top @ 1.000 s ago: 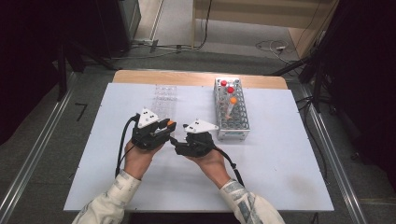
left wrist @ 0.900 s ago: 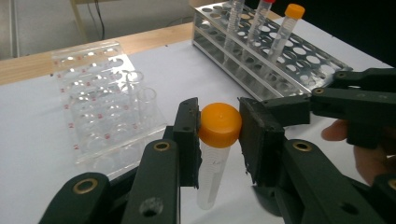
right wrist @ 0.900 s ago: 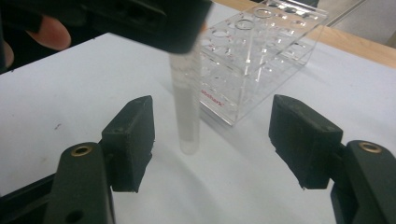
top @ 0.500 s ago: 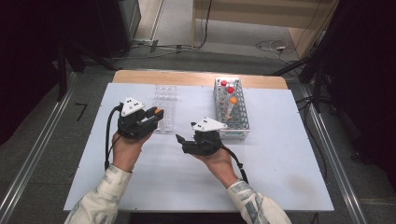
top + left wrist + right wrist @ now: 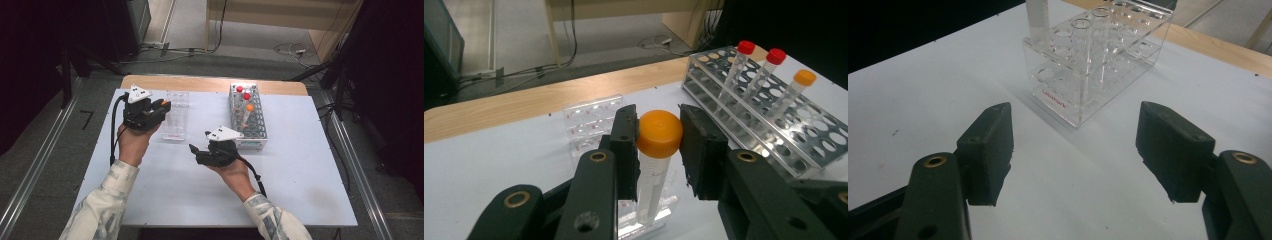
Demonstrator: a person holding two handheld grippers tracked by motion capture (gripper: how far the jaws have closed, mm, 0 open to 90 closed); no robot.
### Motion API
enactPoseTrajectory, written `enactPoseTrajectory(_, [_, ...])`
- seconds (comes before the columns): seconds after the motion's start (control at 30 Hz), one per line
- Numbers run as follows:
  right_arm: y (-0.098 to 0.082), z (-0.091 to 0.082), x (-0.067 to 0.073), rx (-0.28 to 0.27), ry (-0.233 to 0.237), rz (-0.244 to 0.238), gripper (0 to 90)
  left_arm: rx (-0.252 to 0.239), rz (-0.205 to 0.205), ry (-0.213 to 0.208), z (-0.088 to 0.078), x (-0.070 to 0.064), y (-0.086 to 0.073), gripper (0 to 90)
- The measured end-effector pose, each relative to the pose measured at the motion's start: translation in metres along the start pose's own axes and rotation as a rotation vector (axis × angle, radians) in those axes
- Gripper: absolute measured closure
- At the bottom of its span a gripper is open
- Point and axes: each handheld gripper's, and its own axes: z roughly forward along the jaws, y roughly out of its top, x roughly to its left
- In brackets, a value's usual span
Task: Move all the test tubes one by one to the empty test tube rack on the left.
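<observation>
Left tool [image 5: 659, 150] clamps an orange-capped tube [image 5: 655, 165] at center frame, above the clear rack [image 5: 591, 122]. Right tool [image 5: 1075, 150] gapes empty over the tabletop [image 5: 923, 100], lower center in the high view.

Left gripper [image 5: 161, 107] raised at the far left, jaws clamped tight on what it carries, left forearm stretched forward, right gripper [image 5: 196, 151] low near centre, pointing left, jaws spread wide, palm cupped beneath it

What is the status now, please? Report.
Left gripper shut on orange-capped tube, above clear rack. Right gripper open, empty. Nothing in the way.
</observation>
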Motion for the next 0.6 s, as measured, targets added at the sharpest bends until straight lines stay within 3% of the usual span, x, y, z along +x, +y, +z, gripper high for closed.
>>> enactPoseTrajectory(0.33, [-0.003,-0.002,-0.003,-0.007,-0.004,0.005,30.3,-0.001,-0.009,0.03,0.018,0.005,0.015,70.5])
enactPoseTrajectory(0.6, [-0.004,-0.004,-0.005,-0.008,-0.007,0.013,30.5,0.002,-0.011,0.049,0.029,0.007,0.014,70.5])
